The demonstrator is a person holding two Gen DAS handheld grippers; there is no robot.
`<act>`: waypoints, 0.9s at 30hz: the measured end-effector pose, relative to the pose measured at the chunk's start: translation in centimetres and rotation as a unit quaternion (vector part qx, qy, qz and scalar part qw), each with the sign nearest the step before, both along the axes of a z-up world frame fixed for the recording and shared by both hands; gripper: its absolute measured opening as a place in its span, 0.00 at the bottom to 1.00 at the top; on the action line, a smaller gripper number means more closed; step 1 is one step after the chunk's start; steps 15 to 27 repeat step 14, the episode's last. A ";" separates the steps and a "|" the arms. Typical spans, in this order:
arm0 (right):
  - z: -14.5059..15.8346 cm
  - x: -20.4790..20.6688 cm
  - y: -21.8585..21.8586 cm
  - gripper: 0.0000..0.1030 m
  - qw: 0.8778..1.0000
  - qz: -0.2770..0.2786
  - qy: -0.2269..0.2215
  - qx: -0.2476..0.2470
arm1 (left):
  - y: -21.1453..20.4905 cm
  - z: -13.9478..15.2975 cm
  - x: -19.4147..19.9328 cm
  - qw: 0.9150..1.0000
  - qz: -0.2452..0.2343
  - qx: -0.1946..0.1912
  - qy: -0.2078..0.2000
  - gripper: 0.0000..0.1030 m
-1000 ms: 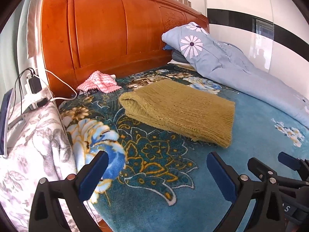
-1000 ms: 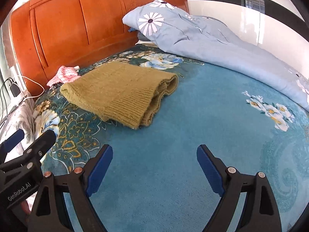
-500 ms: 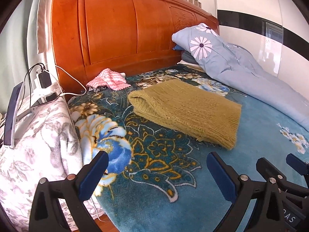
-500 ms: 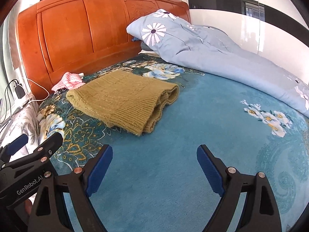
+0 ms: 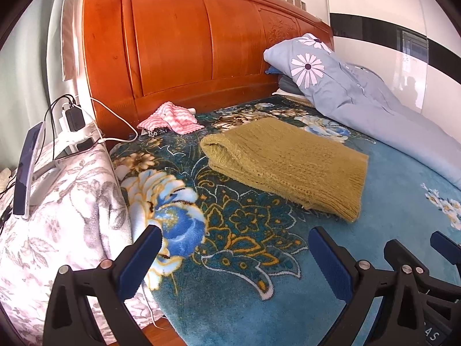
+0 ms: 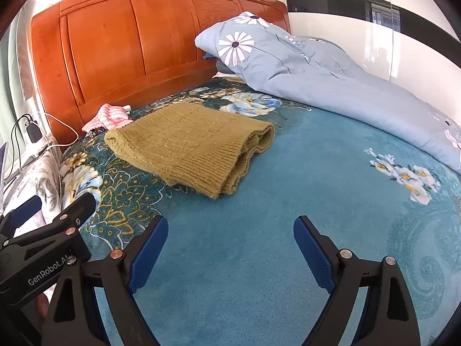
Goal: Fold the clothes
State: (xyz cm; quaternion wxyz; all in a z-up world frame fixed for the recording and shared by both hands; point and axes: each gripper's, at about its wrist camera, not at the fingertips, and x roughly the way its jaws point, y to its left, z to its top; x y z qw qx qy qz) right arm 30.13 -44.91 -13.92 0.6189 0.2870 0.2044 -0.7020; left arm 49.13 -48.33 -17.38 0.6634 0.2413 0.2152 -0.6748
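Note:
A folded olive-green knit sweater [image 5: 285, 164] lies flat on the blue floral bed blanket [image 5: 230, 259]; it also shows in the right wrist view [image 6: 190, 147], on the blanket [image 6: 288, 259]. My left gripper [image 5: 233, 248] is open and empty, above the blanket's near edge, well short of the sweater. My right gripper [image 6: 230, 236] is open and empty, above the plain blue part of the blanket, in front of the sweater. The left gripper also shows at the left of the right wrist view [image 6: 52, 210].
An orange wooden headboard [image 5: 187, 46] stands behind. A light blue daisy duvet [image 6: 317, 77] is piled along the right side. A pink striped cloth [image 5: 170, 118] lies by the headboard. A grey floral cover [image 5: 57, 201], a tablet [image 5: 27, 170] and chargers with cables [image 5: 72, 118] are on the left.
Both grippers have drawn back from the sweater and risen a little; more of the headboard and bedside shows. Jaws stay open. The sweater has not moved.

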 end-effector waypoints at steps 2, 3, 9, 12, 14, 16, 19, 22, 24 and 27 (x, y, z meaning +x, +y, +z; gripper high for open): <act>-0.1 0.0 -0.1 0.87 1.000 0.000 0.000 0.004 | 0.0 -0.2 0.1 1.000 -0.001 0.001 0.003 1.00; -0.2 0.0 -0.2 0.87 1.000 0.000 -0.002 0.006 | 0.0 -0.3 0.1 1.000 -0.001 0.001 0.003 1.00; -0.5 0.4 -0.4 0.87 1.000 0.002 0.002 0.012 | -0.3 -0.8 0.3 1.000 -0.004 0.003 0.006 1.00; -0.5 0.3 -0.4 0.87 1.000 0.001 0.001 0.013 | -0.4 -0.9 0.2 1.000 -0.003 0.000 0.005 1.00; -0.6 0.3 -0.5 0.87 1.000 -0.002 0.000 0.013 | -0.4 -0.9 0.0 1.000 -0.004 -0.004 0.001 1.00; -0.6 0.3 -0.5 0.87 1.000 -0.002 0.000 0.013 | -0.4 -0.9 0.0 1.000 -0.004 -0.004 0.001 1.00; -0.6 0.3 -0.5 0.87 1.000 -0.002 0.000 0.013 | -0.4 -0.9 0.0 1.000 -0.004 -0.004 0.001 1.00; -0.6 0.3 -0.5 0.87 1.000 -0.002 0.000 0.013 | -0.4 -0.9 0.0 1.000 -0.004 -0.004 0.001 1.00; -0.6 0.3 -0.5 0.87 1.000 -0.002 0.000 0.013 | -0.4 -0.9 0.0 1.000 -0.004 -0.004 0.001 1.00; -0.6 0.3 -0.5 0.87 1.000 -0.002 0.000 0.013 | -0.4 -0.9 0.0 1.000 -0.004 -0.004 0.001 1.00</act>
